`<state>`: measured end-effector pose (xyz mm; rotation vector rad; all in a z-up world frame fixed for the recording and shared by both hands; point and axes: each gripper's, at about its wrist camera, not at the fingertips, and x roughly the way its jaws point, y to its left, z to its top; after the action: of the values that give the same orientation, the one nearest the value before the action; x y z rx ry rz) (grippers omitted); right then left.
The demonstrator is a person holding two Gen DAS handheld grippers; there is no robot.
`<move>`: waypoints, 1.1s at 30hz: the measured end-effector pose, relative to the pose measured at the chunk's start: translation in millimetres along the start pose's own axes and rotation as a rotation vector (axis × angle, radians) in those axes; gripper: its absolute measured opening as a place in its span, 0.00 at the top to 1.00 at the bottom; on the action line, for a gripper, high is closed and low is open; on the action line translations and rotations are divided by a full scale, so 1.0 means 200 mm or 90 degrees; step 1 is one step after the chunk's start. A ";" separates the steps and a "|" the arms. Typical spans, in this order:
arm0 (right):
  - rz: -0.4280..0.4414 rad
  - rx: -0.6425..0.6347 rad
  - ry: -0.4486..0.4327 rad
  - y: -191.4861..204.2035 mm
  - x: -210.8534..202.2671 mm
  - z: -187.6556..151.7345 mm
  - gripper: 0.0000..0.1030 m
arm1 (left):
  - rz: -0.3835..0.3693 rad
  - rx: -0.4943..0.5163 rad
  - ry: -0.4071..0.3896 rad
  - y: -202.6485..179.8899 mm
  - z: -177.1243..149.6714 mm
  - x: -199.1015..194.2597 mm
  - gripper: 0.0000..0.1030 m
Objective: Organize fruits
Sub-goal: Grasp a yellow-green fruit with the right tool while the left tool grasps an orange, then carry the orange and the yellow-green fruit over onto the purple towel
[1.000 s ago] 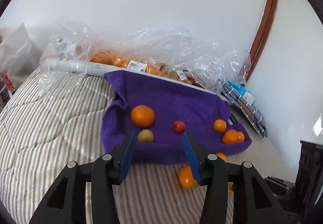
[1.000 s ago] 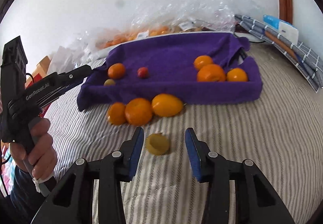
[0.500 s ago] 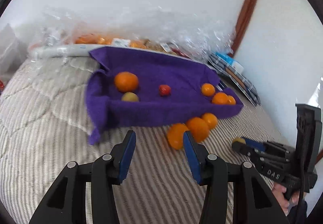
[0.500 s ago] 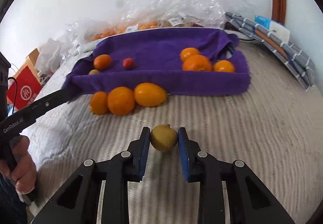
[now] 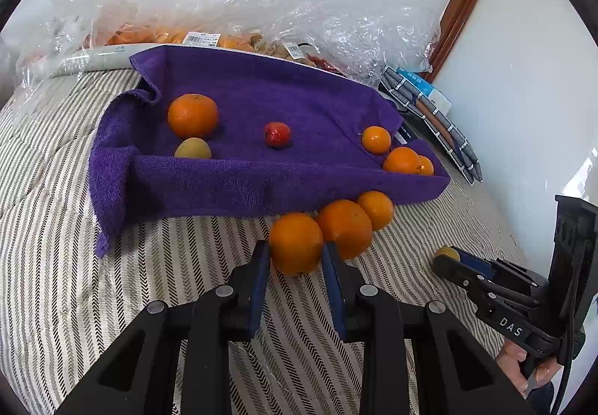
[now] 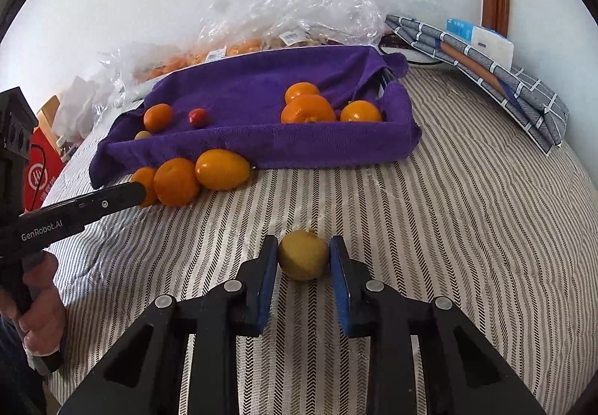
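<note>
Yellow-green fruit point(image 6: 303, 255), round and dull-skinned, pinched by right gripper point(image 6: 303, 265).

Crinkled plastic bags point(image 5: 317, 15) blur the fruit inside; the purple towel point(image 6: 336, 149) hides the green fruit's point(image 6: 142, 135) lower half.

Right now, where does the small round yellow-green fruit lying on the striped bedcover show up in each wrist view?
Left wrist view: small round yellow-green fruit at far right, peeking out at the tip of the right gripper.
Right wrist view: same fruit at lower centre, between the right gripper's blue pads.
Shared landmark: the purple towel-lined tray, behind the fruit in both views.
</note>
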<state>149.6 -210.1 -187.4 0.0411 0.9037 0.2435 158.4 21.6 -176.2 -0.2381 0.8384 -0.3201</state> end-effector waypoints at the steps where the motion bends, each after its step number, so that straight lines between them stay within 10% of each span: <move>1: -0.002 0.001 0.003 0.00 0.01 0.00 0.73 | 0.001 -0.002 -0.005 0.00 -0.01 -0.01 0.74; 21: -0.008 -0.005 0.007 0.02 0.01 -0.01 0.73 | 0.043 -0.005 0.007 0.00 0.02 0.03 0.67; 33: 0.030 0.012 -0.043 -0.02 -0.05 -0.02 0.73 | 0.015 -0.022 -0.077 0.03 0.00 -0.09 0.67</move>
<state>141.4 -216.1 -181.3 0.0883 0.8392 0.2757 147.2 33.6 -165.4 -0.2768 0.7267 -0.2672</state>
